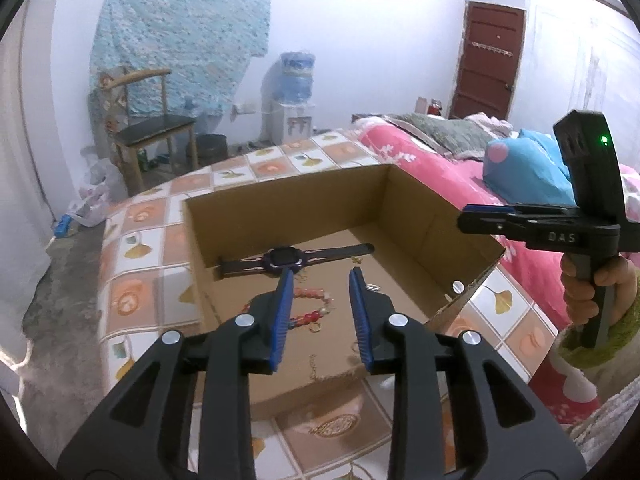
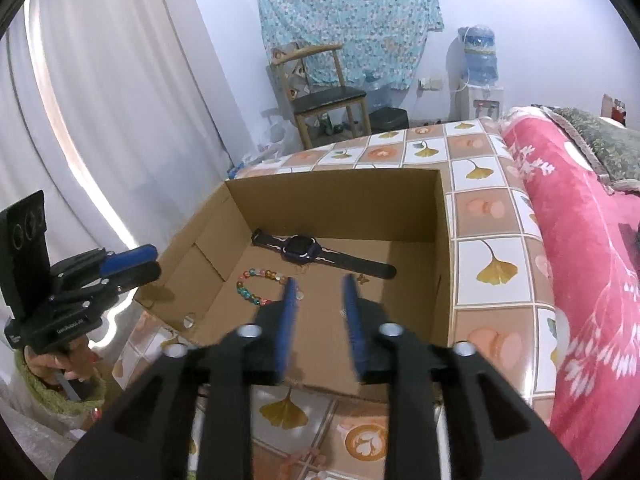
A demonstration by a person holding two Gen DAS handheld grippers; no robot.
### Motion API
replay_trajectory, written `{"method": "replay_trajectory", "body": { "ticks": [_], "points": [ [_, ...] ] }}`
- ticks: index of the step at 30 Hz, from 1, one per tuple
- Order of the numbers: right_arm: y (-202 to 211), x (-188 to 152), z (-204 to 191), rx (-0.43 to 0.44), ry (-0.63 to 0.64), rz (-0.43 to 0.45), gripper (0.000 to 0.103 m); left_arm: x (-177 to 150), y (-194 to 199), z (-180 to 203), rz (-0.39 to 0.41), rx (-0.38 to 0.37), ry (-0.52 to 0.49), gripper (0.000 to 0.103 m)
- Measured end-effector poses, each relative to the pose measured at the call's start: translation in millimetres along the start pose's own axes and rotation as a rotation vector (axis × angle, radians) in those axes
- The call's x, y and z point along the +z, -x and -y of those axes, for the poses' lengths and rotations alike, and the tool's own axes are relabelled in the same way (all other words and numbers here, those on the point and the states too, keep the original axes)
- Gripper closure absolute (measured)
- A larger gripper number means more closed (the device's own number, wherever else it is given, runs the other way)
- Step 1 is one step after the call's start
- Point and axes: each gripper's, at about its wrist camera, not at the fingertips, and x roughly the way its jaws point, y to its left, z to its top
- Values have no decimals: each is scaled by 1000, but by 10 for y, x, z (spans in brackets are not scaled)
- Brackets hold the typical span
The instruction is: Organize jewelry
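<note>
Inside the open cardboard box, which sits on a table covered with a ginkgo-leaf tile-pattern cloth, lies the jewelry. Against the far wall of the box floor rests a dark wristwatch with its strap stretched out flat. Nearer the front lies a beaded bracelet of pink, red, green and amber beads, and a small gold-coloured trinket lies beside the watch strap; what it is cannot be told.

Both claws hover above the box, pointing down into it. The left gripper has its blue pads parted with nothing between them; from its own camera its tips overlap the watch and bracelet in the picture, but no contact shows. The right gripper is likewise released, its blurred blue pads apart and empty, with the bracelet just to the left of its tips.

Each gripper also appears in the other's view, held by a hand in a green fuzzy sleeve. A pink floral bedspread lies beside the table.
</note>
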Motion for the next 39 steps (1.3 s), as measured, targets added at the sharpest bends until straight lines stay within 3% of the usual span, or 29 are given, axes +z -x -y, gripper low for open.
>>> {"method": "replay_trajectory", "body": {
  "ticks": [8, 16, 23, 30, 35, 39],
  "points": [
    [258, -161, -130, 22, 45, 36, 64, -214, 368, -114, 19, 48, 25, 65],
    [497, -459, -162, 100, 43, 22, 61, -544, 574, -136, -33, 18, 55, 62],
    [350, -784, -165, 88, 8, -88, 61, -867, 204, 45, -163, -25, 57, 62],
    [126, -1067, -129, 96, -75, -179, 61, -1075, -270, 70, -272, 8, 66, 62],
    [40, -1126, -124, 100, -101, -197, 61, -1115, -451, 16, -319, 27, 68, 75],
    [-1, -1112, -101, 102, -113, -198, 61, -1144, -526, -3, -341, 35, 59, 78]
  ]
}}
